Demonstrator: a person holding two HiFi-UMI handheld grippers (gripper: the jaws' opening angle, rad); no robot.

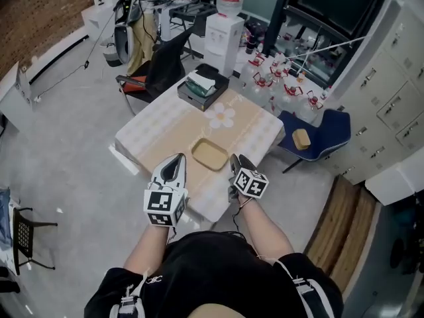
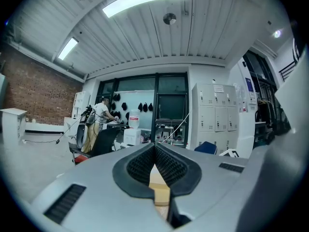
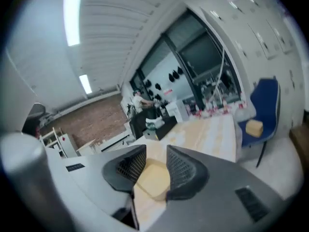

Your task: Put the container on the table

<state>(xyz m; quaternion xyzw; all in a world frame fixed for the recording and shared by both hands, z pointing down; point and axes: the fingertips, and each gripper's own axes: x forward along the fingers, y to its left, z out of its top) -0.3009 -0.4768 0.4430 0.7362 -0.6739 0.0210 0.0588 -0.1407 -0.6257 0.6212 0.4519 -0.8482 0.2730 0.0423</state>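
Observation:
A shallow tan container (image 1: 210,154) lies flat on the near half of the cloth-covered table (image 1: 152,134). My left gripper (image 1: 177,159) hovers just left of it, its jaws meeting at the tips with nothing gripped. In the left gripper view (image 2: 155,146) a strip of the container (image 2: 159,190) shows below the tips. My right gripper (image 1: 235,159) hangs at the container's right edge, tilted. Its jaws (image 3: 155,151) stand apart, and the container (image 3: 153,178) shows through the gap, lying on the table beyond them, not pressed by the pads.
A black tray (image 1: 202,88) of folded items sits at the table's far end. A blue chair (image 1: 324,132) bearing a tan block (image 1: 301,138) stands to the right. Beyond the table are a black chair (image 1: 159,68), a water dispenser (image 1: 224,35) and lockers (image 1: 391,98).

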